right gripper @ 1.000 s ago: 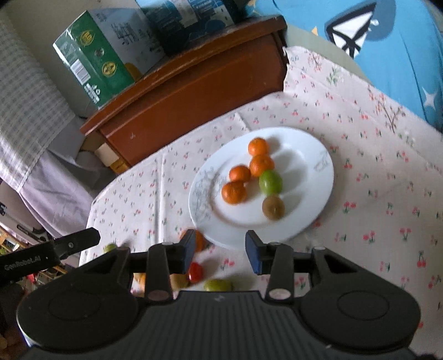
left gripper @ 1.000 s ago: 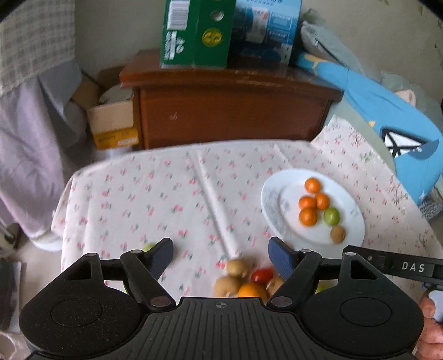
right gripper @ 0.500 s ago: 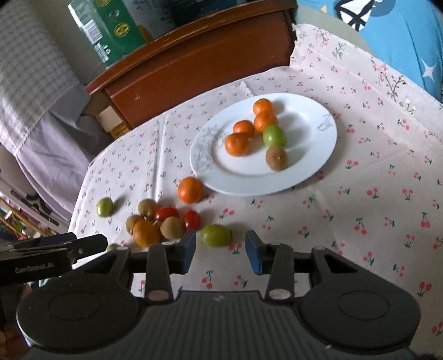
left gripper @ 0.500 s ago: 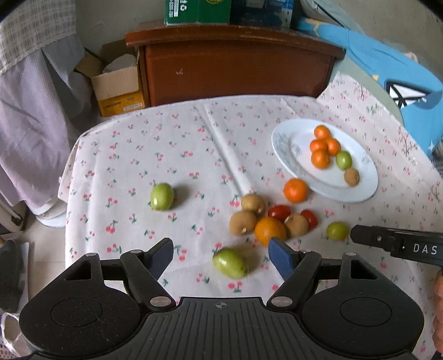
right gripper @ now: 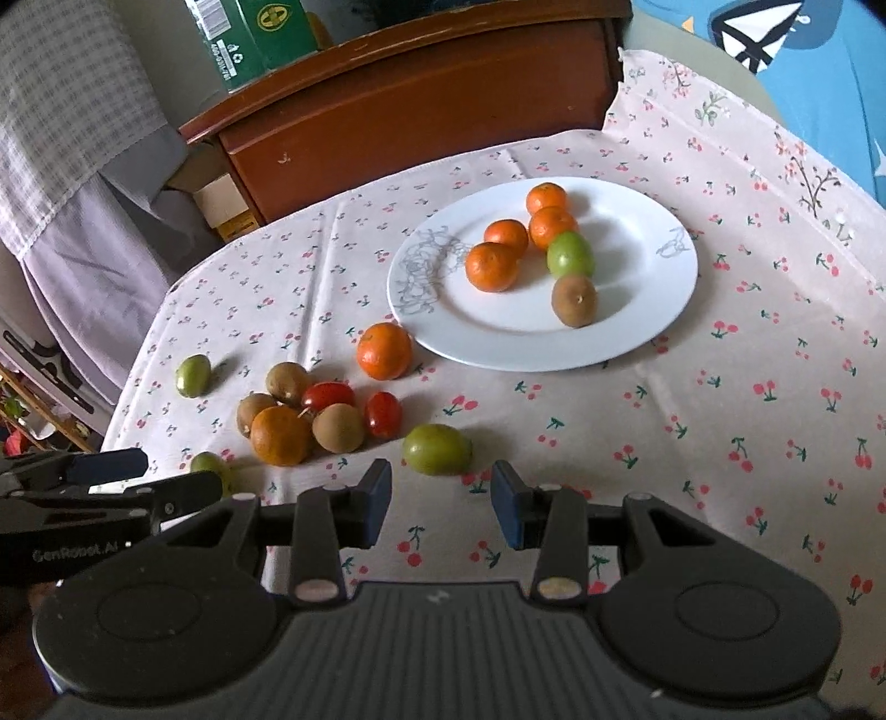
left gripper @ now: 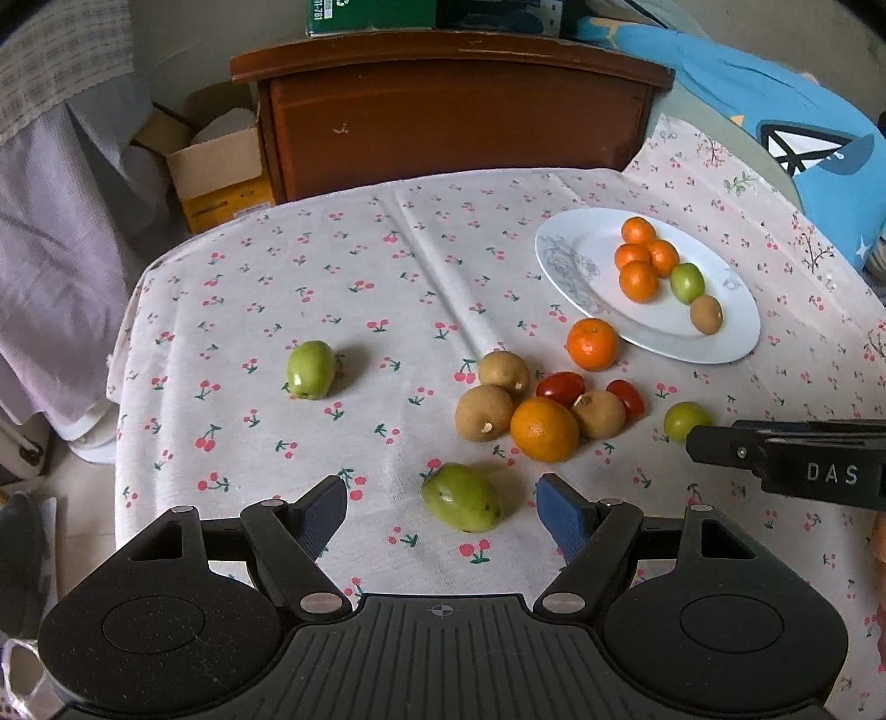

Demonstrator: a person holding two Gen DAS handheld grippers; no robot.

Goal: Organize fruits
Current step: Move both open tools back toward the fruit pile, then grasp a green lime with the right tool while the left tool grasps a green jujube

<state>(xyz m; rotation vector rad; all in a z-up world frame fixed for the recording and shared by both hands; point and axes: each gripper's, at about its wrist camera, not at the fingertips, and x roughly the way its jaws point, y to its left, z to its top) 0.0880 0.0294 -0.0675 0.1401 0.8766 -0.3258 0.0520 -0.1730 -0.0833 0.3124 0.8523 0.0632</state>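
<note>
On the cherry-print cloth lies a white plate [left gripper: 565, 266] [right gripper: 637, 266] with several mandarins, a green fruit and a kiwi on it. Loose near it are a mandarin [left gripper: 591, 344], an orange [left gripper: 544, 429] [right gripper: 279, 435], kiwis and two red tomatoes. My left gripper [left gripper: 443, 507] is open, and a green fruit [left gripper: 462, 498] lies untouched in the gap between its blue pads. My right gripper [right gripper: 443, 490] is open with nothing between its pads; a round green fruit [right gripper: 437, 448] [left gripper: 686, 421] sits just beyond its tips. Another green fruit [left gripper: 310, 369] [right gripper: 192, 375] lies apart at the left.
A brown wooden cabinet [left gripper: 454, 111] stands behind the table with cartons [right gripper: 249, 33] on top. An open cardboard box [left gripper: 221, 166] sits on the floor at left, beside hanging cloth. A blue cushion [left gripper: 803, 138] lies at the right. The cloth's left edge drops off near the lone green fruit.
Both grippers have sunk and tipped downward toward the table, so the loose fruits on the cloth have come fully into view. Neither gripper's jaws changed width.
</note>
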